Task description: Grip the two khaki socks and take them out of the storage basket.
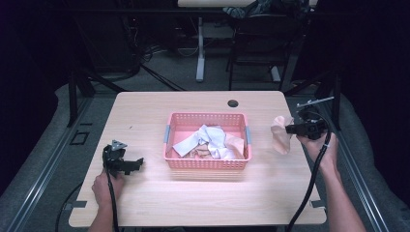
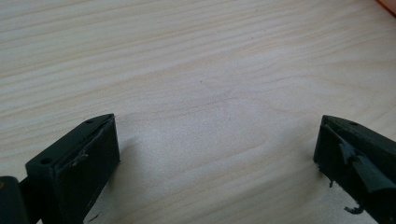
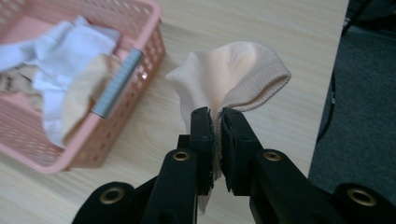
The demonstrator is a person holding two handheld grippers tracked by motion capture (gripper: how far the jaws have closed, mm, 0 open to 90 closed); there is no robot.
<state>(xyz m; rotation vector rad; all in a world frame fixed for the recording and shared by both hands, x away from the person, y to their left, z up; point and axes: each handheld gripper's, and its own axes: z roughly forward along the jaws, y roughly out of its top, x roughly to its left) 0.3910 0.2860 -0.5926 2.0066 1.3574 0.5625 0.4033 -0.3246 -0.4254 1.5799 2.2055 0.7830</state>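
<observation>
A pink mesh basket sits in the middle of the wooden table, holding white and beige socks. My right gripper hangs above the table to the right of the basket, shut on a beige sock that droops from its jaws. In the right gripper view the beige sock bulges above the pinched jaws of that gripper, with the basket to the left. My left gripper rests low near the table's front left, open, with bare wood between the jaws of it.
The table has a dark cable hole at the back. Its right edge lies close behind the right gripper. Cables trail from both grippers toward the front edge. Desk legs and a chair stand beyond the table.
</observation>
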